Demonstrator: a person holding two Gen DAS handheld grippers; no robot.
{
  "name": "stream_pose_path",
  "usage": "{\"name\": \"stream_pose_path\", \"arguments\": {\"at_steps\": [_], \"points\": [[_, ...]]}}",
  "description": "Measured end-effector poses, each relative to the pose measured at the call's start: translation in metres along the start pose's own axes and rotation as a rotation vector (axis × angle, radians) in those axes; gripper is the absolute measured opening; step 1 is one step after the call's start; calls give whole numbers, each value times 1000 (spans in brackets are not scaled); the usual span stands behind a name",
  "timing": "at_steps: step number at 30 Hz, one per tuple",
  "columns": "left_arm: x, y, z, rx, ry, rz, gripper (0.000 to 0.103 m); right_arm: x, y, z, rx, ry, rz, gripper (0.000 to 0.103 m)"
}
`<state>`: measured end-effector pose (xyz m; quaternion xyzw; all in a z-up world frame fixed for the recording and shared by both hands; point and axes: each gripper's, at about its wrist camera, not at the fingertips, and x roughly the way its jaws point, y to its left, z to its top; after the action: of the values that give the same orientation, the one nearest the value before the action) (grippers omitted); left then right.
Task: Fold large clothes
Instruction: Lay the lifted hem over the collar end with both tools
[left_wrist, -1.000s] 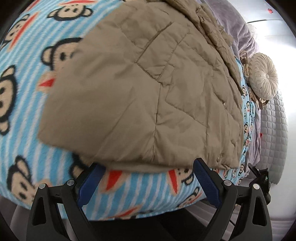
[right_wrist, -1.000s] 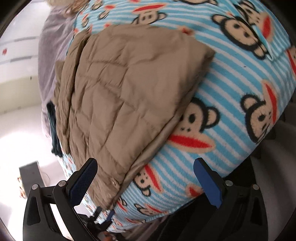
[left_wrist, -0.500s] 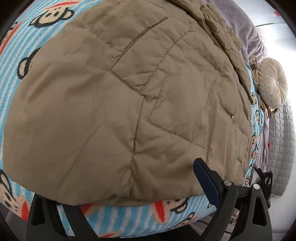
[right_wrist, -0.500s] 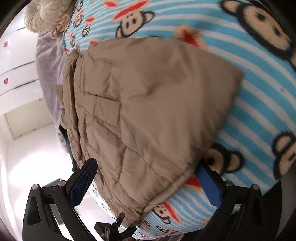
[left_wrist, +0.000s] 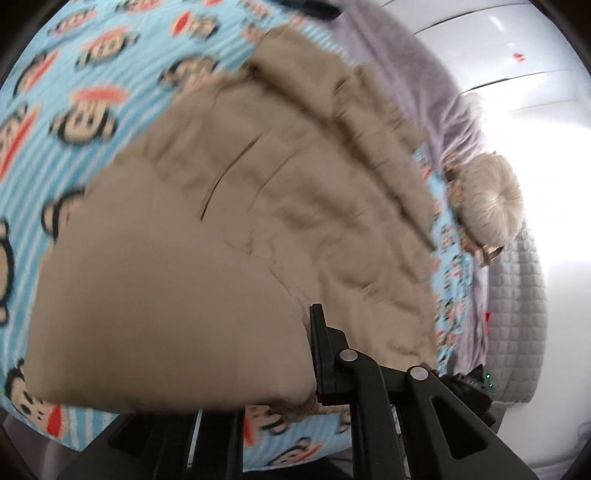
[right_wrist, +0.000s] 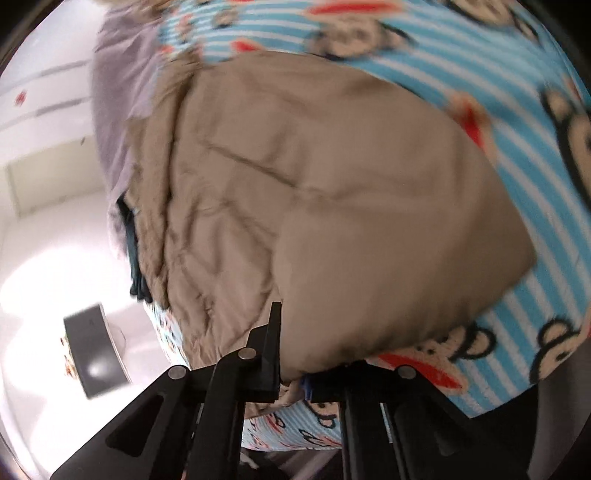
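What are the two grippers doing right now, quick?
Left gripper: fingers closing on the near edge of the tan quilted jacket.
Right gripper: fingers closing on the same jacket's near edge too.

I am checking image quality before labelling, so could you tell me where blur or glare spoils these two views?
Left wrist view: motion blur smears the tan quilted jacket and the monkey-print blanket; the white right side is blown out. Right wrist view: milder blur on the jacket, glare at lower left; fisheye bending throughout.

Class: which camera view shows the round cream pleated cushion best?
The left wrist view: the round cream pleated cushion sits whole, though blurred, at the right by the grey quilted cover. The right wrist view shows only a sliver at its top edge.
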<state>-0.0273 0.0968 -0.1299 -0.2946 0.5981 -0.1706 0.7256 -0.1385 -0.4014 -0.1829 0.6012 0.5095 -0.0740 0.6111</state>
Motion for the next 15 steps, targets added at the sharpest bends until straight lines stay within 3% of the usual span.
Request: {"name": "stream_pose_path", "arguments": {"at_steps": [5,15], "points": [[-20,-39,28,47,-87,-22,15,-17,44,16,-142,9,5,9],[-38,-94,82,83,-235,53,15,-43,137,63,-423,13,15,9]]}}
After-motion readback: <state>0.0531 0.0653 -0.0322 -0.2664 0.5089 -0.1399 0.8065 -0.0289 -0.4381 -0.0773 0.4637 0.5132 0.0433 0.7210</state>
